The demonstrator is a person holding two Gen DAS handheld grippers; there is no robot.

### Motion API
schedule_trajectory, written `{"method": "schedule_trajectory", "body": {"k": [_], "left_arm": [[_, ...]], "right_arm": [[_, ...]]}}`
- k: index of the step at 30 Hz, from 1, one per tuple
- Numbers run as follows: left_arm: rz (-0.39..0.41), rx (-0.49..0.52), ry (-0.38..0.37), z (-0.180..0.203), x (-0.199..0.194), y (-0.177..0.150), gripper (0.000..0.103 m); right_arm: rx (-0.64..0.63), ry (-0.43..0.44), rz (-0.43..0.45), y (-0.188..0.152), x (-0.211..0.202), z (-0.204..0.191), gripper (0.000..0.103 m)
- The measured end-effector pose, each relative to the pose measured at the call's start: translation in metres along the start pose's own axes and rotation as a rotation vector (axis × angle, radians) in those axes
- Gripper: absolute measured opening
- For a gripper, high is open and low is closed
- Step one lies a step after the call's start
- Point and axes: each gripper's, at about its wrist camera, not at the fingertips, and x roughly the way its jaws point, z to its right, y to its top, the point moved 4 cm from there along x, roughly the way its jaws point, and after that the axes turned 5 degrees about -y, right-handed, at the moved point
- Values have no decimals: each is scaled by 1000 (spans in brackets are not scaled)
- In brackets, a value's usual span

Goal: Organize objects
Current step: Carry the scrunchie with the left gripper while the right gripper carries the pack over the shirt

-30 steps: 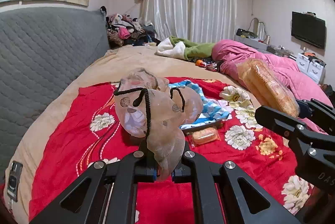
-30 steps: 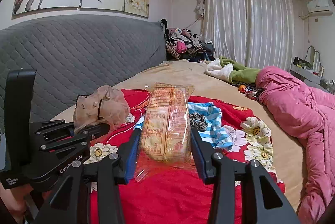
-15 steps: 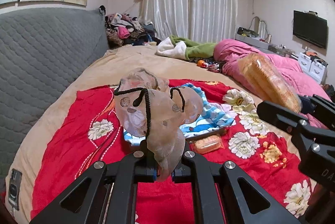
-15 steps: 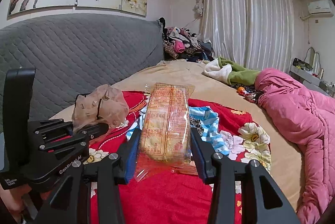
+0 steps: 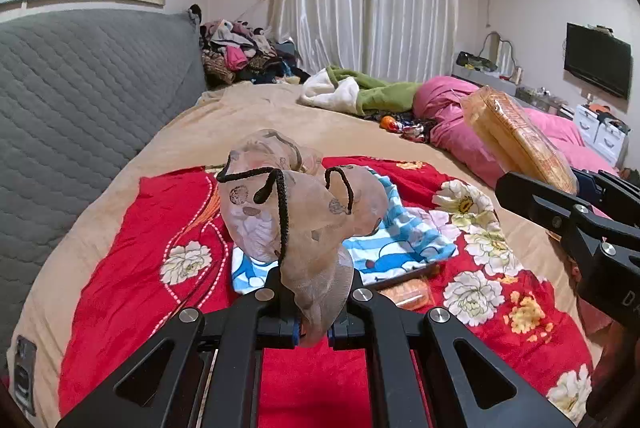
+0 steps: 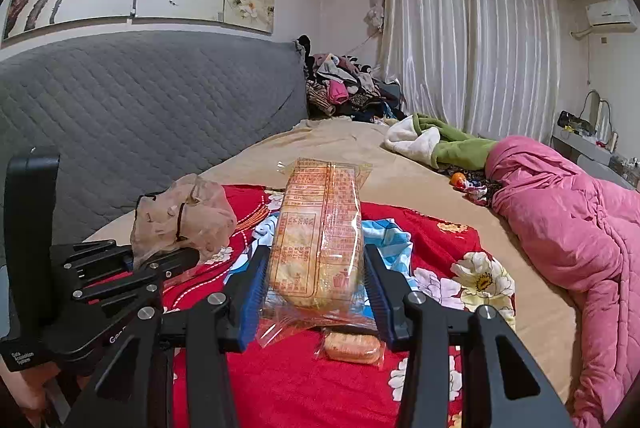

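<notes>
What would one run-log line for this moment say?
left gripper: shut on mesh drawstring pouch | right gripper: shut on snack pack | both above red blanket

Small snack packet (image 6: 352, 347) partly hidden behind big cracker pack (image 6: 318, 232); striped cloth (image 5: 400, 244) partly covered by sheer pouch (image 5: 304, 224).

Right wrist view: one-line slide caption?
Right gripper clamps a clear-wrapped biscuit pack above a red floral blanket; left gripper alongside holds a sheer drawstring pouch.
</notes>
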Motion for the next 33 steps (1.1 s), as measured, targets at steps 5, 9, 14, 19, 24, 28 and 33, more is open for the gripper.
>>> {"method": "schedule_trajectory", "body": {"k": [5,9,14,19,24,28,33], "left_arm": [[-7,3,0,1,18,11,8],[-8,9,0,3,32,20,8],[-13,16,1,6,48,30,8],[-17,14,-4,7,64,37,8],[-26,11,-2,4,83,43,8],[-39,2,-3,1,101,42,8],[-64,-8,-14,1,128,40,8]], "right_arm": [[4,-1,-4,9,16,9,46],[2,-5,-6,17,29,16,46],[-1,-5,-10,25,46,23,46],[4,-3,-5,31,60,28,46],[4,-2,-9,35,76,32,46],[12,-3,-21,33,92,36,46],[16,1,-44,26,113,39,46]]}}
